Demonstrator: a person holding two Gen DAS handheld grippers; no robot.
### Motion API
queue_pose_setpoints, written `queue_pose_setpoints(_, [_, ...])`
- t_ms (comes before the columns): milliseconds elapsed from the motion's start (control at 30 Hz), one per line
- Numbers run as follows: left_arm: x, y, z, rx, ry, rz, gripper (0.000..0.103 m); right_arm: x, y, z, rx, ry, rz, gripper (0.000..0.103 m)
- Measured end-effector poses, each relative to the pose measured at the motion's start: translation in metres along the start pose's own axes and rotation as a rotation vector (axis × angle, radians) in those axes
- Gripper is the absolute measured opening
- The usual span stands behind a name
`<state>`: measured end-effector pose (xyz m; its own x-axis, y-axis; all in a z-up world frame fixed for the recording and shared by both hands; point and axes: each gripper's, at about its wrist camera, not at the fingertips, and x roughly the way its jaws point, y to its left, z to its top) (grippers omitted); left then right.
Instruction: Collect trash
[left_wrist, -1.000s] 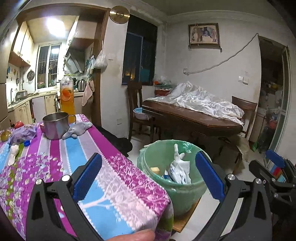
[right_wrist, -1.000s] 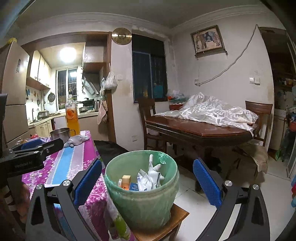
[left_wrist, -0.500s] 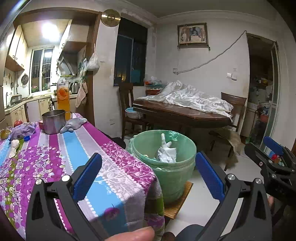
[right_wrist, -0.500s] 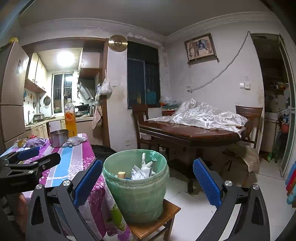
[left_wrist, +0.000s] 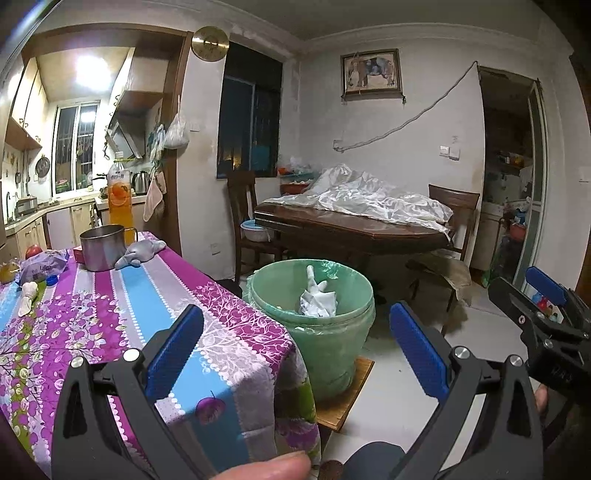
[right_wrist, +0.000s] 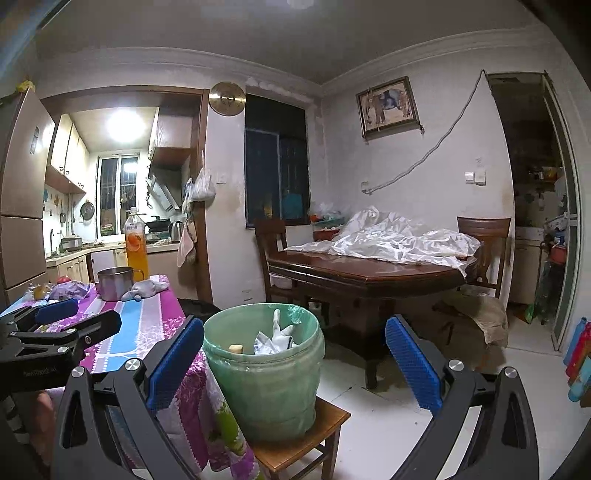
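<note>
A green trash bucket lined with a green bag stands on a low wooden stool beside the table. Crumpled white paper lies inside it. My left gripper is open and empty, held above the table corner, short of the bucket. My right gripper is open and empty too, with the bucket framed between its blue pads. On the far left of the purple striped tablecloth lie a twisted white wrapper and a purple snack bag.
A steel mug, a grey cloth, an orange drink bottle and a red apple stand at the table's far end. A dark dining table with a white sheet and chairs is behind the bucket. White tiled floor lies to the right.
Both grippers have drawn back and up from the bucket, so it looks smaller and farther. Both stayed open and empty.
</note>
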<state>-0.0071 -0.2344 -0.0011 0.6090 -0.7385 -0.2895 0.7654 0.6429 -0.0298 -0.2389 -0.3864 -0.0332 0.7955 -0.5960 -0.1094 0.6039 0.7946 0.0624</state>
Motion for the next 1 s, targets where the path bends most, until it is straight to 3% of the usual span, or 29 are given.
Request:
queue_pose_setpoints(700, [-0.012, -0.012, -0.009, 0.031, -0.099, 0.033, 0.097, -0.010, 0.002, 0.002, -0.004, -0.025, 0.013, 0.098])
queue_pose_setpoints(1000, [-0.010, -0.014, -0.010, 0.041, -0.097, 0.047, 0.097, -0.008, 0.000, 0.002, 0.001, -0.014, 0.018, 0.098])
